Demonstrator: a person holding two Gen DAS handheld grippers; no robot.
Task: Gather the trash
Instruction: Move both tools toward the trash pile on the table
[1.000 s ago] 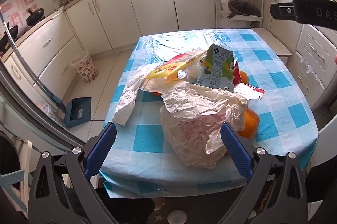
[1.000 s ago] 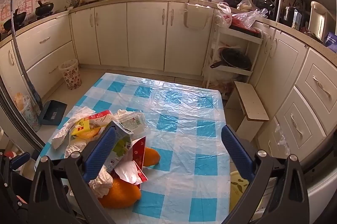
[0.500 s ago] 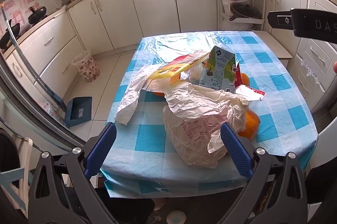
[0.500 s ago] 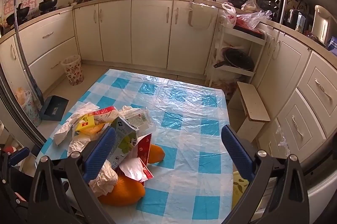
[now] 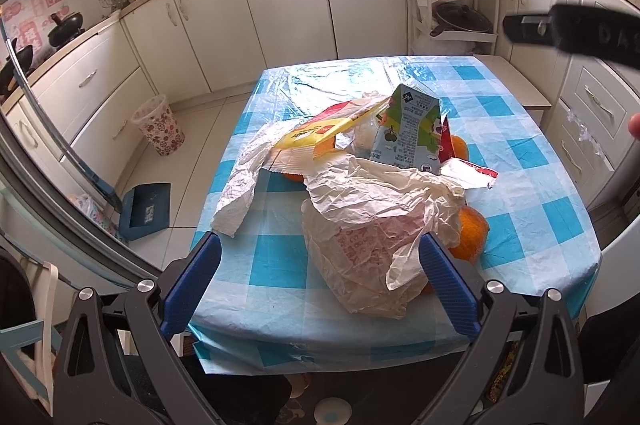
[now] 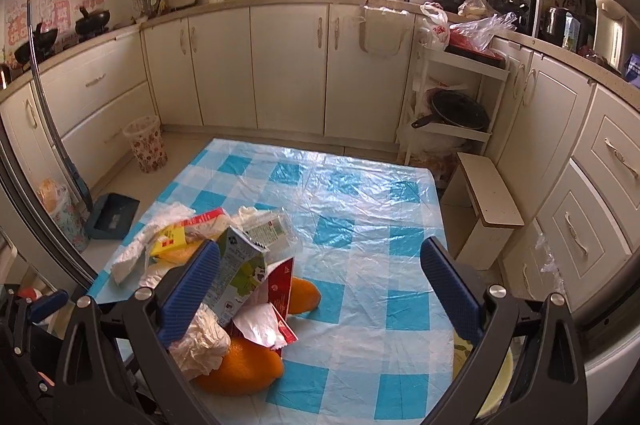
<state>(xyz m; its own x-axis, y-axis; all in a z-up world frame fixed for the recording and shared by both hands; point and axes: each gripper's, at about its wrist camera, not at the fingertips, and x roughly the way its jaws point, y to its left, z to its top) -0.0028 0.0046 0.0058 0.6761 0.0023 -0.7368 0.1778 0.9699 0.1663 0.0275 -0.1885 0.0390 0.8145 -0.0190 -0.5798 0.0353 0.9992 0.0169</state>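
Left wrist view, both grippers spread apart, empty, carton (print illegible), "DAS" lettering.

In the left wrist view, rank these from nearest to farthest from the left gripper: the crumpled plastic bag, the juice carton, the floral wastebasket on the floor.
From the left gripper:
1. Crumpled plastic bag, just ahead, by the right finger.
2. Juice carton, upright mid-table behind the bag.
3. Floral wastebasket, on the floor, far left.

Crumpled plastic bag hides most of the orange peel
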